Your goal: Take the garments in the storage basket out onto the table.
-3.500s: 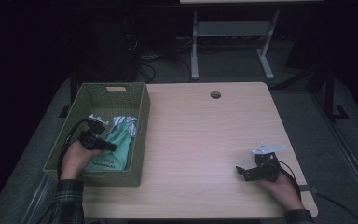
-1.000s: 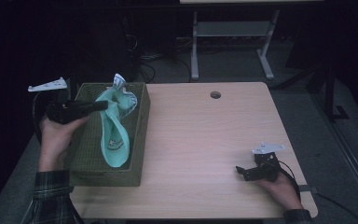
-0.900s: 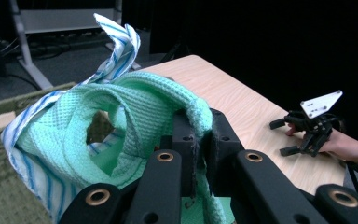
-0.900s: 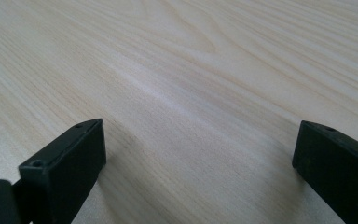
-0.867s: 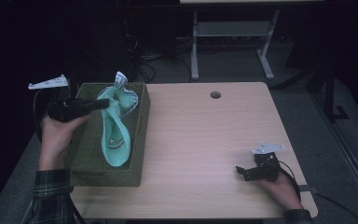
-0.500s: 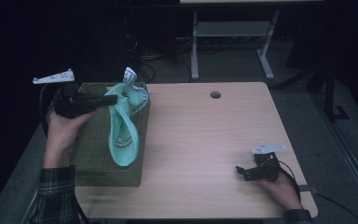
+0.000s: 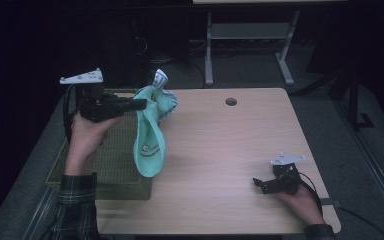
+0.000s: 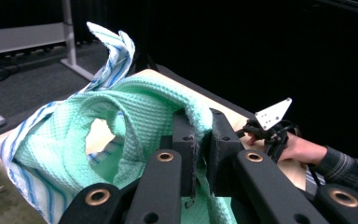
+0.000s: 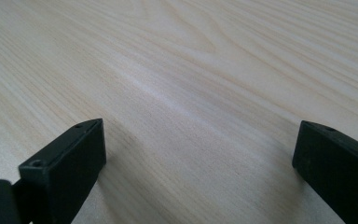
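Left gripper has carried the mint-green waffle towel up out of the green basket and rightward since a second ago; the cloth now hangs over the basket's right rim and the left part of the wooden table, its lower end seemingly clear of the basket. Judged: the lift-out is done and laying it on the table comes next. Jaws are clamped on a fold of the towel. Right gripper rests unmoved at the near right, jaws apart, nothing between them. The left gripper view adds a blue-striped cloth bunched in with the green one, plus the pinched fold; the right gripper view gives bare wood grain between the spread jaws.
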### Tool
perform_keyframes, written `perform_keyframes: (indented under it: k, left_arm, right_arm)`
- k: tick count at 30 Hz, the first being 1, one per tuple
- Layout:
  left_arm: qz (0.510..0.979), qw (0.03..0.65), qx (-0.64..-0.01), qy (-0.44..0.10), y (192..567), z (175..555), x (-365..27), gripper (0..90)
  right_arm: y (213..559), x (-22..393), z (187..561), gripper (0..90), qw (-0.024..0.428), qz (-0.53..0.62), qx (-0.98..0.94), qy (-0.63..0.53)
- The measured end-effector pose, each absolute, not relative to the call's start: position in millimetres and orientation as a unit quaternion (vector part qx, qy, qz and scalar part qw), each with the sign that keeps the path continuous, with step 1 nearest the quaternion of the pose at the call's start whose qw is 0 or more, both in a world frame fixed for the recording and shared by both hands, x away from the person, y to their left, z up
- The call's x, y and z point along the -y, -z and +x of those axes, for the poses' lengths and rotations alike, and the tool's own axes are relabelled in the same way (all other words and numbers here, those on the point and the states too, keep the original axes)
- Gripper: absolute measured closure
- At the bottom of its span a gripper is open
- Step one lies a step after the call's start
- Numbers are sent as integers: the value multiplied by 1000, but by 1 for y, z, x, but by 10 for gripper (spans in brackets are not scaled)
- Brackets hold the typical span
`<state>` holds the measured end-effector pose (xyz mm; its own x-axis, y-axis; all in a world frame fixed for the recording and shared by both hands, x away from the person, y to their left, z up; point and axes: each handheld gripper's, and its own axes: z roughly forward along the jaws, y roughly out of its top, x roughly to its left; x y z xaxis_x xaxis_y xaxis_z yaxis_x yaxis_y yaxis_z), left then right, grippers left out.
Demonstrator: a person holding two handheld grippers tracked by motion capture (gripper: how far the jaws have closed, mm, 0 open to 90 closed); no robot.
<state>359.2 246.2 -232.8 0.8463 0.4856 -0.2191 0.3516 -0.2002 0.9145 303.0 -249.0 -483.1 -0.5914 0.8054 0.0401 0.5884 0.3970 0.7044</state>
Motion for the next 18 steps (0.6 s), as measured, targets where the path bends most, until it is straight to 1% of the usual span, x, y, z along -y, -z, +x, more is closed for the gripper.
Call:
perform_keyframes:
  k: [18]
  left_arm:
    - [784,574,-234,-28,245,364,-190,831]
  right_arm:
    - [483,249,303,23,156,424,-821,-349]
